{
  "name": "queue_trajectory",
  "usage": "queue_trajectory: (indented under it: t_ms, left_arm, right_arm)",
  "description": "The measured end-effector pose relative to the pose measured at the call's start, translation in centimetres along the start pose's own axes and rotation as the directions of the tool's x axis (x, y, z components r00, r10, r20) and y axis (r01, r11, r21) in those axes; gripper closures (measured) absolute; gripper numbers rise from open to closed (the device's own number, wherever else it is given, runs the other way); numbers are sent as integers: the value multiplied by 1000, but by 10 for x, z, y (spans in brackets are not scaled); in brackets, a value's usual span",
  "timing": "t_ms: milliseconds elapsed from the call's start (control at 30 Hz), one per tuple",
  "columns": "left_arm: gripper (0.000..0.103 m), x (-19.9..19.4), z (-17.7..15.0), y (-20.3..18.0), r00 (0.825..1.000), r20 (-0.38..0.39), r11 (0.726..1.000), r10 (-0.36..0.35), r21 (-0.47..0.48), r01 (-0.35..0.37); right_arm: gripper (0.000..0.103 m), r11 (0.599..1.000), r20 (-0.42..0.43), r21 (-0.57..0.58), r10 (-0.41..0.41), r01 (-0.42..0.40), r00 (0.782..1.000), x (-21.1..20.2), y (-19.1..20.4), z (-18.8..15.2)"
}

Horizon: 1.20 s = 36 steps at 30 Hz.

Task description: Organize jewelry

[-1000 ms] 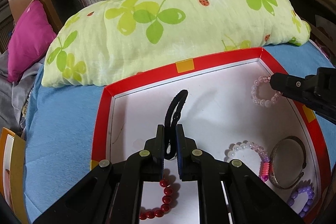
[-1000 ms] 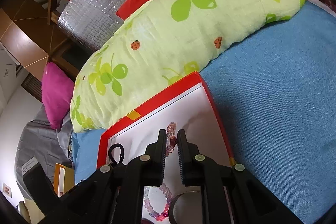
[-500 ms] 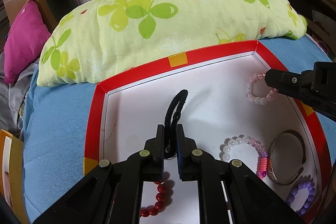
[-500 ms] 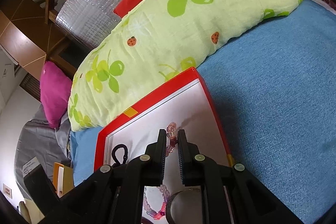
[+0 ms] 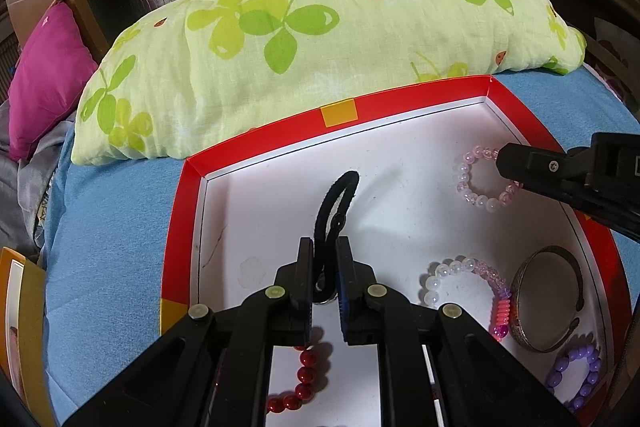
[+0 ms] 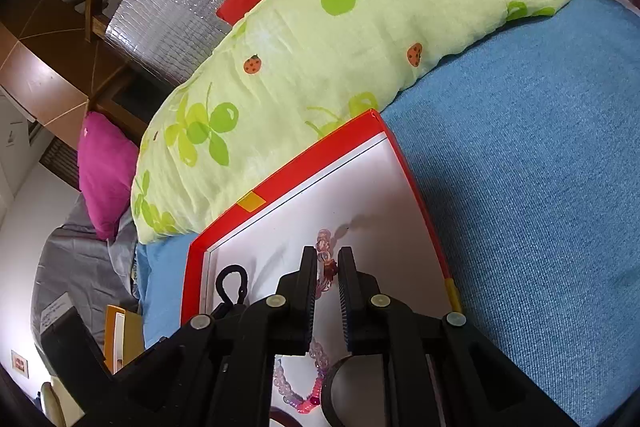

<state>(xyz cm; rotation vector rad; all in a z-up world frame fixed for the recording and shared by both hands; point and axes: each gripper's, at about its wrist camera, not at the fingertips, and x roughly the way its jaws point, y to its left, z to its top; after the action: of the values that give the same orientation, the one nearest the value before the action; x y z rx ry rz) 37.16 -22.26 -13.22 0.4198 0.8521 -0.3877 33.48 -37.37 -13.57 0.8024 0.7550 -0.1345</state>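
Black fingers of the left hand-held gripper (image 5: 323, 267) clench a black hair tie (image 5: 334, 211) over the red-rimmed tray (image 5: 280, 135); the right hand-held gripper (image 6: 327, 267) pinches a pink bead bracelet (image 5: 482, 183). Beyond, a green pillow (image 5: 320, 39).

The red-rimmed box (image 5: 520, 115) and green clover pillow (image 5: 320, 39) slid lower and rightward in the left wrist view; its contents kept their places
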Motion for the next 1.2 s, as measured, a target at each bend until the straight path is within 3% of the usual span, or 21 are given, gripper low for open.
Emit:
queue_trajectory:
  t_ms: [300,400,433,467,600,933,1133,1200]
  left_arm:
    - [88,1,-1,2,1000,-7,1000,3,2,-3]
    - [66,-1,-2,3,1000,-6,1000,19,2,-19]
    - [48,-2,-2,3,1000,-5,1000,23,1,-23]
    - [42,-4,-2,4,1000,1,1000,23,2,-23]
    - [42,-11,-3,2,1000,7,1000,26,18,-26]
    - [31,-32,-3,26,997,13,997,71,-33,-71]
    - [29,-47,-9,43,995,5,992,99,-82,-98]
    - [29,-56,-13,47,994,15,990,106,-92,-105]
  right_arm:
    - [91,1000,0,-2,-19,19,1000,-1,1,1]
    - [91,1000,0,-2,-26,26,1000,-2,0,1]
    - [91,1000,0,-2,-29,29,1000,-2,1,2]
    - [90,1000,-1,-1,-28,28,1000,-3,1,2]
    - [80,1000,14,1,-28,28,1000,-10,1,4]
    - [80,1000,66,8,-22,22,998,-35,-1,12]
    - [80,996,33,-71,-48,50,998,-40,13,3]
    - [72,991,30,-114,-67,70,997,-43,20,-4]
